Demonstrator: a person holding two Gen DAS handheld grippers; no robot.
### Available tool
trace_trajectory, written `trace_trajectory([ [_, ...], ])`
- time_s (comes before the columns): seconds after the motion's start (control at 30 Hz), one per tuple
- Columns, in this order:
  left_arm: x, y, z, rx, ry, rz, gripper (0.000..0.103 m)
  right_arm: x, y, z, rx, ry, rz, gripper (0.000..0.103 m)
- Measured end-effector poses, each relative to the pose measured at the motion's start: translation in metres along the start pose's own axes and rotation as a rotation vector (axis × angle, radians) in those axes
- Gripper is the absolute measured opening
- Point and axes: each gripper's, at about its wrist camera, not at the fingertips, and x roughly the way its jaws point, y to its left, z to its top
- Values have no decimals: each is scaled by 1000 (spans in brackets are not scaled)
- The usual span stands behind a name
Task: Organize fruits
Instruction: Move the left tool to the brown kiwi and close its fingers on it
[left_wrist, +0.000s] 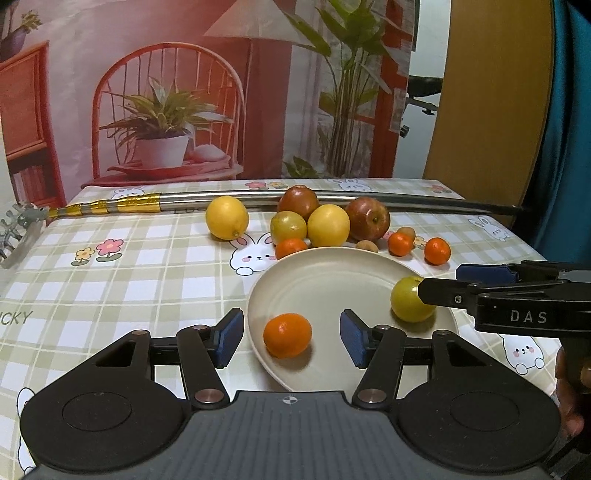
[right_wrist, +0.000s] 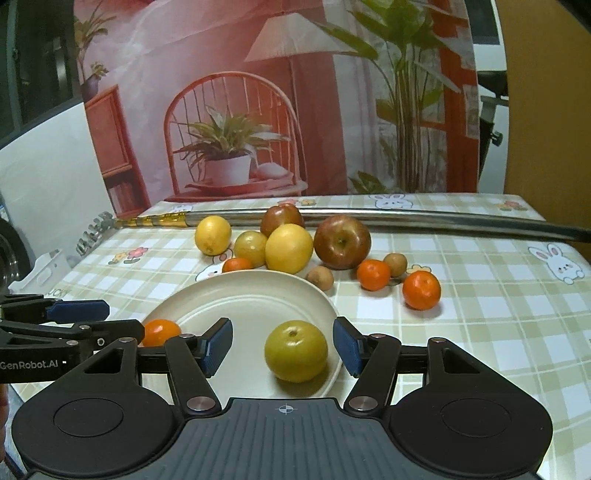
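Observation:
A cream plate (left_wrist: 325, 273) (right_wrist: 236, 295) lies on the checked tablecloth. On it rest a small orange mandarin (left_wrist: 287, 335) (right_wrist: 160, 331) and a yellow-green round fruit (left_wrist: 412, 300) (right_wrist: 296, 350). My left gripper (left_wrist: 291, 334) is open, its blue pads on either side of the mandarin with gaps. My right gripper (right_wrist: 282, 347) is open around the yellow-green fruit, pads apart from it. Behind the plate lie a lemon (left_wrist: 226, 218), two apples (left_wrist: 368, 218), more yellow fruits and mandarins (right_wrist: 421, 290).
A long metal rod with gold bands (left_wrist: 258, 197) lies across the table's far side. Small brown fruits (right_wrist: 320, 277) sit near the plate's back rim. A printed backdrop hangs behind. A hand (left_wrist: 570, 391) holds the right gripper's handle at the right edge.

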Motion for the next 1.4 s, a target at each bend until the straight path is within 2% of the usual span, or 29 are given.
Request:
trace_trajectory([
  [0.43,0,2,3,14,-9,-4,60,0,-5,0,25,-5,-5,57],
  [0.6,9,18,23,-51,15,-35,60,3,-19,10,30,-26,-38,57],
  [0.7,17,24,37,-56,25,-34,59,8,-29,18,32,-37,-60,57],
  [0.83,31,24,60,-69,41,-71,58,15,-41,31,29,-53,-83,57],
  [0.93,47,14,77,-66,70,-129,56,20,-49,40,26,-63,-96,57],
  [1.0,63,0,87,-43,90,-172,50,21,-54,46,20,-77,-107,57],
  [1.17,110,-39,93,19,164,-235,46,24,-68,53,8,-95,-138,57],
  [1.3,148,-64,90,57,234,-242,38,24,-86,51,44,-98,-147,57],
  [1.4,167,-74,89,79,253,-223,38,24,-99,44,79,-95,-152,57],
])
